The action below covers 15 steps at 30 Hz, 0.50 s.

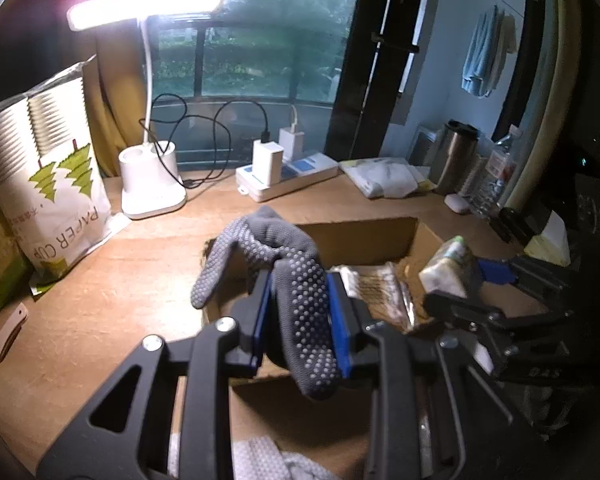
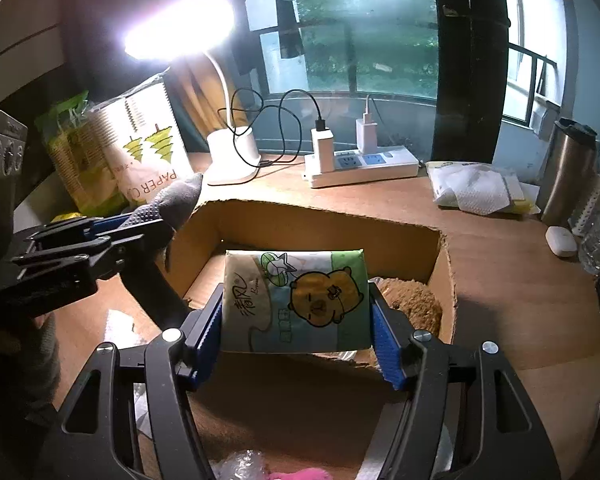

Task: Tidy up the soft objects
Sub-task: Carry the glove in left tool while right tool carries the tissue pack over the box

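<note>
Gloves first: my left gripper (image 1: 300,320) is clamped on a gray dotted glove (image 1: 284,276), its blue pads pressing the fabric from both sides while the fingers of the glove flop out above the near left corner of the cardboard box (image 2: 446,276). My right gripper (image 2: 296,320) is squeezed on a tissue pack (image 2: 296,300) printed with a cartoon bear, held flat over the open box. Inside the box, below and to the right of the pack, I can see something brown and fuzzy (image 2: 412,300), and in the left view a crinkly wrapper (image 1: 380,292) lies on the box floor. Just outside the near edge of the box I see a bit of pink plush (image 2: 296,474). Beyond the box on the table (image 1: 100,304), a white power strip (image 2: 364,168) sits with two chargers plugged in. Left of the box stands a lit desk lamp (image 1: 148,188) and a bag of paper cups (image 1: 56,184). Right of the box lies a pack of wipes (image 2: 476,188), with a steel tumbler (image 2: 568,168) beyond it.
</note>
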### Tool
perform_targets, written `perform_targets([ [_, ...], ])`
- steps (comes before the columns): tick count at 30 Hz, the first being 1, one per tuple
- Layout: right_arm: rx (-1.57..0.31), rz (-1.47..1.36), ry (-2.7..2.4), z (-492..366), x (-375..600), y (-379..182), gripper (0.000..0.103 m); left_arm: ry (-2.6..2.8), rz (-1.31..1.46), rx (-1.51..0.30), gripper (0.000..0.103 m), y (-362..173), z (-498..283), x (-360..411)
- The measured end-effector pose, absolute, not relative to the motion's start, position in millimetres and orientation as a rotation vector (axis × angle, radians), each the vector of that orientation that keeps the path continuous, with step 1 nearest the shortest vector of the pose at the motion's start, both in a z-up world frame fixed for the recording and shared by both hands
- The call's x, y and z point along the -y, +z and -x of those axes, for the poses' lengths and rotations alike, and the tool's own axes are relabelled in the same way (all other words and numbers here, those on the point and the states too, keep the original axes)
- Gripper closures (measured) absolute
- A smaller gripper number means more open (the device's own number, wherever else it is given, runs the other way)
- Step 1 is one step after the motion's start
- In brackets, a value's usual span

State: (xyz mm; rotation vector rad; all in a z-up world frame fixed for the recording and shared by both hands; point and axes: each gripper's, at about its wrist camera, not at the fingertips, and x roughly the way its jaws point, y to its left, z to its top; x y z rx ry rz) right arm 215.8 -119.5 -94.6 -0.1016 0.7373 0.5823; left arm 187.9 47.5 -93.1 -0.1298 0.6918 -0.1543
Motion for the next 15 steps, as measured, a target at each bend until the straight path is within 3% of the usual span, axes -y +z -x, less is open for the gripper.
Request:
perform_targets([
  [13,-0.733,0.088,0.562,-229.7,119.8,-94.5,0.035,-0.133,0.101,-0.740,0.073,-113.6,-222.7,-53.2],
  [15,-0.738,0.090,0.558,-232.2,117.9,-96.3,0.035,-0.127,0.096,-0.757,0.069,-118.8,-227.2,-54.3],
])
